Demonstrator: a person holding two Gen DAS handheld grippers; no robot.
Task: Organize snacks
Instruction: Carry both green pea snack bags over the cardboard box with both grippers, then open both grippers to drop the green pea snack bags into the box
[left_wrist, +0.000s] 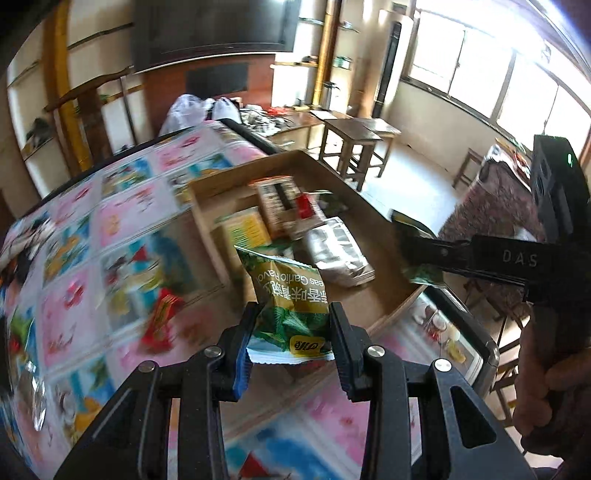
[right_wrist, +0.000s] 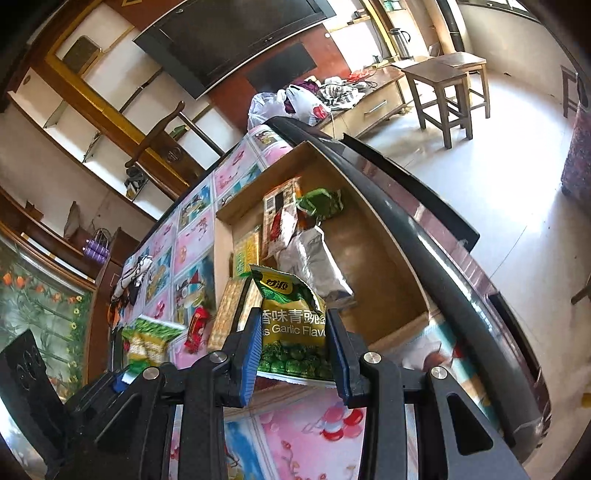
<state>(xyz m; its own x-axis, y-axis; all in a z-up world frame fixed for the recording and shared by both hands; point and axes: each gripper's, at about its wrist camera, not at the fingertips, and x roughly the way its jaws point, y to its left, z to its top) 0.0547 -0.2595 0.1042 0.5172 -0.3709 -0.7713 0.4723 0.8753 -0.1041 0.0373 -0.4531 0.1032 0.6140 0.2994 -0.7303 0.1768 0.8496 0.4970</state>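
Observation:
My left gripper (left_wrist: 291, 314) is shut on a green garlic-pea packet (left_wrist: 288, 291), held just in front of a shallow cardboard box (left_wrist: 369, 306). At the right, my right gripper (left_wrist: 413, 247) grips a second green packet (left_wrist: 421, 275) over the box's right edge. In the right wrist view, my right gripper (right_wrist: 291, 325) is shut on its green packet (right_wrist: 291, 295) above the near end of the box (right_wrist: 369, 258). The left gripper (right_wrist: 120, 380) shows at the lower left with its packet (right_wrist: 147, 336).
The box holds a silver bag (left_wrist: 340, 254), a yellow-green pack (left_wrist: 247, 229) and an orange-and-white pack (right_wrist: 280, 199). A red snack (right_wrist: 197, 326) lies on the flowered tablecloth (left_wrist: 122, 221) left of the box. The table's dark edge (right_wrist: 424, 221) runs past the box; wooden stools (right_wrist: 443, 88) stand beyond.

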